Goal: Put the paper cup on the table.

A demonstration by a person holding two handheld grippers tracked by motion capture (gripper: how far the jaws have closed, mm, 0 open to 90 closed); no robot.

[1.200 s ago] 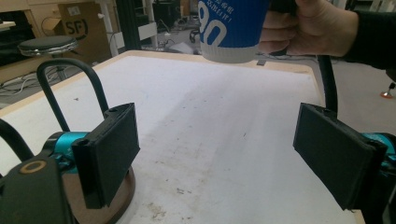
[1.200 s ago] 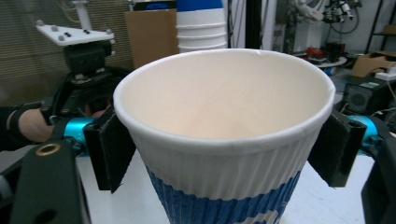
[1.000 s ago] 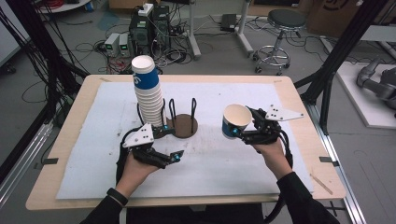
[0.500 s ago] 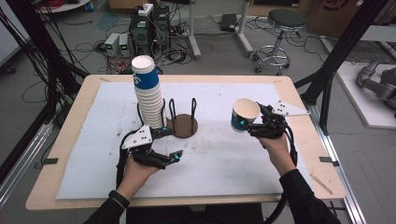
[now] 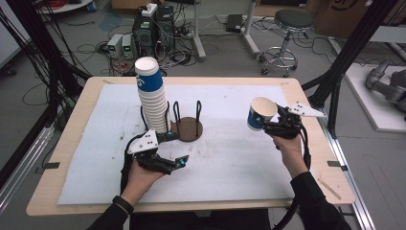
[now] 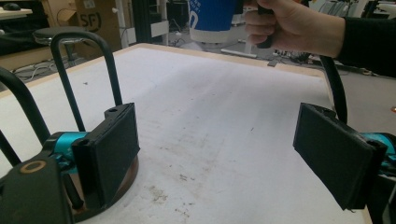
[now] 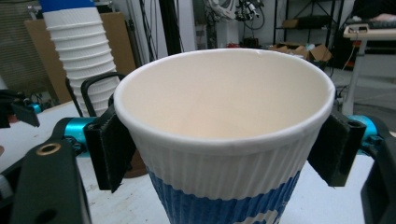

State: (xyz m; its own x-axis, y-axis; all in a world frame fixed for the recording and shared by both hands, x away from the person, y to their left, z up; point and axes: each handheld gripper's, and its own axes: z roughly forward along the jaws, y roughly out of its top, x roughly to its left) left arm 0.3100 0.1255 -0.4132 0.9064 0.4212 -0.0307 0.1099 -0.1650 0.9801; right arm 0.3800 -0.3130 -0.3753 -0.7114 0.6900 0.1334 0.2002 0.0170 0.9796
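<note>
A white and blue ribbed paper cup (image 5: 261, 114) (image 7: 224, 140) hangs in the air over the table's right side, mouth up, with my right gripper (image 5: 263, 121) (image 7: 223, 154) shut on its sides just under the rim. A tall stack of the same cups (image 5: 152, 96) (image 7: 81, 51) stands at the left of a brown round holder base (image 5: 189, 130) with black wire loops (image 6: 84, 70). My left gripper (image 5: 176, 148) (image 6: 224, 158) rests low on the table beside that base, open, with nothing between its pads. The held cup (image 6: 212, 21) appears far off in the left gripper view.
A white mat (image 5: 230, 158) covers most of the wooden table (image 5: 86, 103). The mat lies bare between the two grippers. Black frame posts, cables and a stool stand on the floor beyond the far edge.
My right gripper has carried the cup to the right, away from the holder. The left gripper has stayed where it was.
</note>
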